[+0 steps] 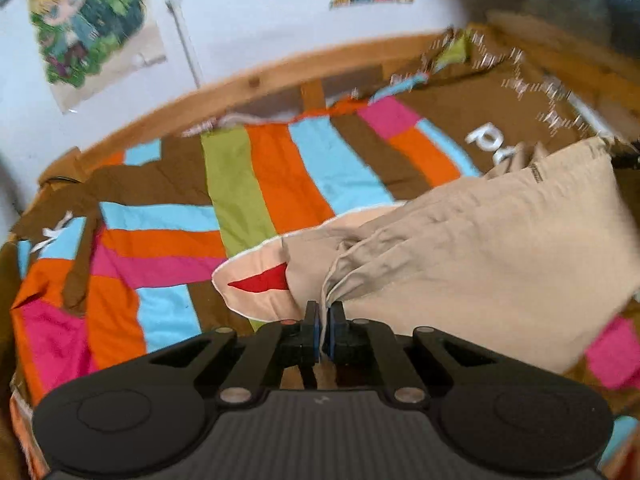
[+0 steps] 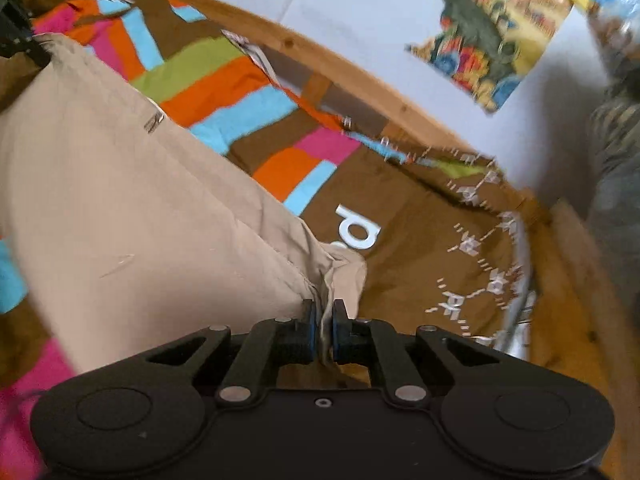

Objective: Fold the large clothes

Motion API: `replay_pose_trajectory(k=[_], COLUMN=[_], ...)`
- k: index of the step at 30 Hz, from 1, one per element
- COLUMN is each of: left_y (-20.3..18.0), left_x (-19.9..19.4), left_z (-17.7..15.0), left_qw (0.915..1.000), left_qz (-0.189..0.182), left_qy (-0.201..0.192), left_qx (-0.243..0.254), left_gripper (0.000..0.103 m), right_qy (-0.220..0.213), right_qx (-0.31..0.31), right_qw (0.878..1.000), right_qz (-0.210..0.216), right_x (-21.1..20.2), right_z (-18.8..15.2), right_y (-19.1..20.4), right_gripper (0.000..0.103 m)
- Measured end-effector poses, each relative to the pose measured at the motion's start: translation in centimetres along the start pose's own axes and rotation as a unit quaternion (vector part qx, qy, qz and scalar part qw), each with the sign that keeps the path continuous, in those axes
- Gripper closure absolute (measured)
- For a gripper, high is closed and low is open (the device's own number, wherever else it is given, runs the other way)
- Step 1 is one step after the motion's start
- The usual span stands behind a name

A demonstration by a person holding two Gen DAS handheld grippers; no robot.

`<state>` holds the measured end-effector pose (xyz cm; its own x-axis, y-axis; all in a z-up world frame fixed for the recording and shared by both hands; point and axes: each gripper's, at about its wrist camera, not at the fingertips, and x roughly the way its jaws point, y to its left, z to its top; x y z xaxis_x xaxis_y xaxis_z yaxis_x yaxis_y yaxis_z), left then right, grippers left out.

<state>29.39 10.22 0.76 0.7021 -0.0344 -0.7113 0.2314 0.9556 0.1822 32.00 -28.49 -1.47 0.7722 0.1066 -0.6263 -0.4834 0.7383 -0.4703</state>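
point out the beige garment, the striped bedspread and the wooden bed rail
beige garment (image 1: 500,256): left wrist view, on its broad lifted panel
striped bedspread (image 1: 276,176): left wrist view, on an orange stripe
wooden bed rail (image 2: 304,52): right wrist view, on the top rail by the wall

Matt, lightly creased beige woven cloth in the garment (image 1: 500,248), pinched between black matt plastic fingers (image 1: 310,316) with blue pads. Underneath, smooth cotton-like patchwork bedspread (image 1: 280,176); beyond, varnished knotty wooden bed frame (image 2: 320,56) and glossy paper posters (image 2: 500,32).
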Motion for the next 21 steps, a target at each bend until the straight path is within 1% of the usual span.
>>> replay_pose_trajectory(k=[2, 4, 5, 6, 7, 9, 10, 11, 12, 13, 14, 15, 16, 17, 18, 20, 21], left_y=[0.1, 0.1, 0.2, 0.6, 1.1, 2.8, 3.7, 4.7, 5.7, 6.6, 7.3, 7.9, 8.3, 8.6, 8.8, 9.2, 9.4], left_x=[3.1, 5.8, 6.8, 7.8, 8.6, 9.2, 9.2, 9.0, 8.6, 8.1, 7.4, 6.7, 5.9, 5.0, 4.1, 2.3, 1.8], left_z=[0.3, 0.2, 0.0, -0.2, -0.5, -1.2, -1.5, -1.7, -1.9, -1.9, -2.0, -2.0, -2.1, -2.3, -2.4, -3.1, -3.3], left_qw=[0.9996, 0.9990, 0.9986, 0.9980, 0.9967, 0.9921, 0.9887, 0.9849, 0.9805, 0.9780, 0.9758, 0.9747, 0.9745, 0.9748, 0.9752, 0.9771, 0.9769], left_qz=[-0.001, -0.003, -0.006, -0.011, -0.018, -0.034, -0.045, -0.056, -0.065, -0.073, -0.082, -0.087, -0.091, -0.092, -0.089, -0.084, -0.084], left_qy=[0.027, 0.045, 0.051, 0.060, 0.069, 0.078, 0.079, 0.081, 0.080, 0.075, 0.065, 0.056, 0.045, 0.035, 0.024, -0.005, -0.017], left_qx=[-0.002, -0.003, -0.008, -0.019, -0.040, -0.093, -0.119, -0.143, -0.167, -0.181, -0.192, -0.198, -0.200, -0.200, -0.201, -0.195, -0.196], left_gripper=[0.098, 0.096, 0.091, 0.083, 0.078, 0.056, 0.049, 0.036, 0.027, 0.023, 0.017, 0.013, 0.013, 0.012, 0.009, 0.003, 0.002], right_qy=[0.014, 0.028, 0.036, 0.040, 0.040, 0.025, 0.012, -0.003, -0.021, -0.033, -0.044, -0.053, -0.062, -0.072, -0.079, -0.088, -0.084], right_qx=[0.002, 0.006, 0.012, 0.024, 0.038, 0.076, 0.105, 0.135, 0.171, 0.199, 0.230, 0.252, 0.271, 0.289, 0.299, 0.308, 0.311], right_qw=[1.000, 1.000, 0.999, 0.999, 0.998, 0.996, 0.994, 0.989, 0.982, 0.975, 0.966, 0.960, 0.954, 0.948, 0.945, 0.944, 0.944], right_qz=[0.005, 0.009, 0.012, 0.014, 0.017, 0.028, 0.037, 0.052, 0.076, 0.096, 0.109, 0.111, 0.113, 0.111, 0.106, 0.083, 0.073], right_x=[3.1, 5.7, 6.8, 7.6, 8.1, 8.2, 7.9, 7.6, 7.1, 6.7, 6.2, 5.7, 5.0, 4.3, 3.6, 2.1, 1.6], right_z=[-0.2, -0.9, -1.2, -1.6, -1.8, -2.4, -2.7, -3.0, -3.4, -3.7, -4.1, -4.4, -4.8, -5.2, -5.6, -6.5, -7.1], right_y=[0.2, 0.6, 0.6, 0.6, 0.5, -0.2, -0.9, -1.6, -2.5, -3.2, -4.0, -4.6, -5.2, -5.7, -6.2, -6.8, -7.1], right_gripper=[0.095, 0.093, 0.089, 0.087, 0.082, 0.066, 0.047, 0.028, 0.024, 0.018, 0.017, 0.016, 0.012, 0.007, 0.004, 0.003, 0.002])
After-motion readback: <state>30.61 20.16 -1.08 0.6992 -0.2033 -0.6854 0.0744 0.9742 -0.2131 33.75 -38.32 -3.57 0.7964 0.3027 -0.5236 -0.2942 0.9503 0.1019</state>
